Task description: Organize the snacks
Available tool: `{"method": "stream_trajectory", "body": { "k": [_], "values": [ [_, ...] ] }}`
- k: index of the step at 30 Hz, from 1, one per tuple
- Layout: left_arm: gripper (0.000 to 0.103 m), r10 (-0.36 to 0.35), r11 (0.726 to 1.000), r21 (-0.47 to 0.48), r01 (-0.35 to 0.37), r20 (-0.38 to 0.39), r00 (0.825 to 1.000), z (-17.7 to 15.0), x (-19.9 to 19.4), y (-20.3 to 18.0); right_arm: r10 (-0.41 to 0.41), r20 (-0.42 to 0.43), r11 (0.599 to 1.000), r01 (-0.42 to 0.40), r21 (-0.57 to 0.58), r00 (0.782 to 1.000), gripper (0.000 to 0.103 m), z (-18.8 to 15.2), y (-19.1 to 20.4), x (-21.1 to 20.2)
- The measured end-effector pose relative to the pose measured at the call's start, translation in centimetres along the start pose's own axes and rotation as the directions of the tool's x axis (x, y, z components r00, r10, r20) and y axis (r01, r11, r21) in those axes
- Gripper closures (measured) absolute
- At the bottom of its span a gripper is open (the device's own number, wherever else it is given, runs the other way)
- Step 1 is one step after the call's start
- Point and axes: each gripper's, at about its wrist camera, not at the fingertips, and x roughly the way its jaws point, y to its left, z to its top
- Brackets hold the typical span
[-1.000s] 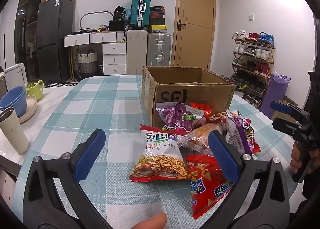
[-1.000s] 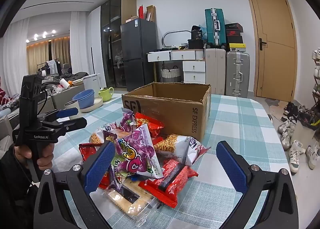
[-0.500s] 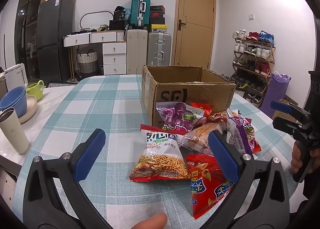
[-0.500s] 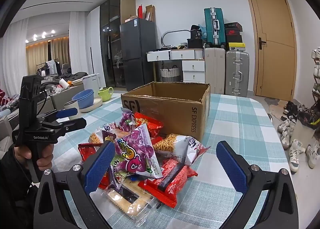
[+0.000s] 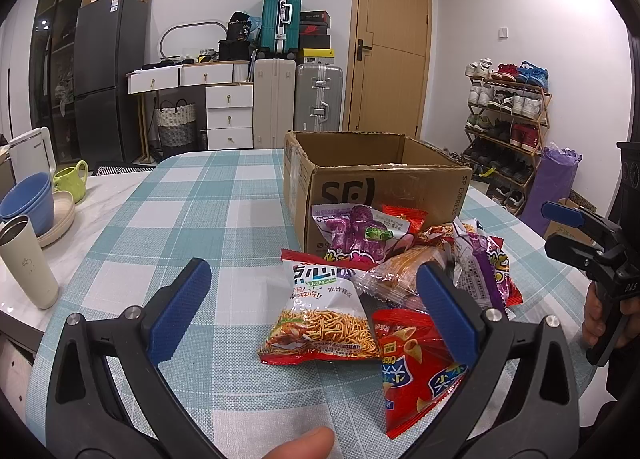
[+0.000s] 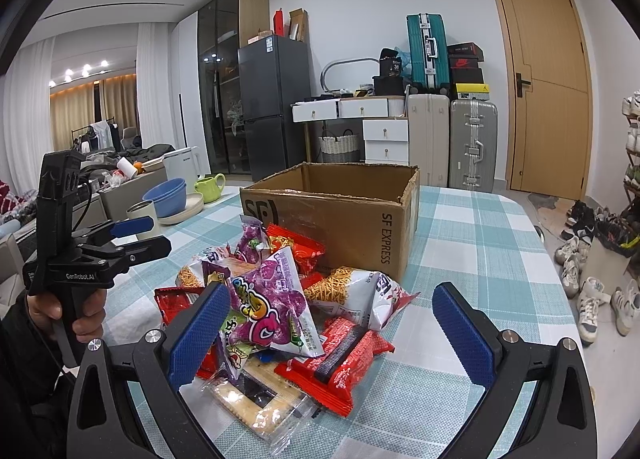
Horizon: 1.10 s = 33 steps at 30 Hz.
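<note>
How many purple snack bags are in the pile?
2: a purple bag leans on the cardboard box; the other purple bag stands at the pile's right edge. More may be hidden.

Right wrist view: snack pile in front of open cardboard box, both grippers wide apart, holding nothing.
Right gripper (image 6: 328, 333) at bottom of frame, blue pads spread around the pile; purple snack bag (image 6: 266, 305) centre, red wafer pack (image 6: 340, 355) below right, cracker pack (image 6: 256, 399) at bottom centre, noodle snack bag (image 6: 352, 293) beside SF Express box (image 6: 360, 215). Left gripper (image 6: 138, 237) at left edge, in a hand (image 6: 68, 309). Checked tablecloth (image 6: 480, 243). Blue bowls (image 6: 166, 195) and green mug (image 6: 210, 187) mid-left.
</note>
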Motion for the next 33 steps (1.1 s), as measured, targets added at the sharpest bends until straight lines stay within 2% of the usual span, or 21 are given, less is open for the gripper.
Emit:
{"method": "stream_trajectory", "body": {
  "k": [4,8,17,23,27,33],
  "values": [
    [0.001,0.01,1.0,-0.003,-0.01,-0.009,1.0,0.0,0.0,0.0,-0.01,-0.021,1.0,0.011,0.006,1.0,0.0,0.0,0.0,0.2],
    [0.001,-0.014,1.0,-0.014,0.014,-0.04,0.999,-0.2,0.3,0.7,-0.009,-0.056,1.0,0.009,-0.001,0.998,0.0,-0.1,0.3,0.2],
    [0.001,-0.029,0.999,0.025,0.031,-0.071,0.997,-0.3,-0.8,-1.2,0.033,-0.115,0.999,-0.034,-0.004,0.993,0.0,0.2,1.4,1.6],
    [0.001,-0.054,0.997,0.052,0.06,-0.11,0.992,-1.0,-1.2,-2.1,0.065,-0.185,0.998,-0.068,-0.009,0.981,0.0,-0.2,2.3,3.0],
    [0.001,-0.096,0.994,0.042,0.102,-0.132,0.987,-1.3,-1.3,-2.4,0.081,-0.234,0.996,-0.085,-0.009,0.969,0.0,-0.6,2.7,4.1],
    [0.001,-0.102,0.991,0.068,0.114,-0.161,0.982,-1.7,-1.0,-3.2,0.097,-0.244,0.995,-0.098,0.006,0.965,0.0,-0.4,2.6,4.5]
  ]
}}
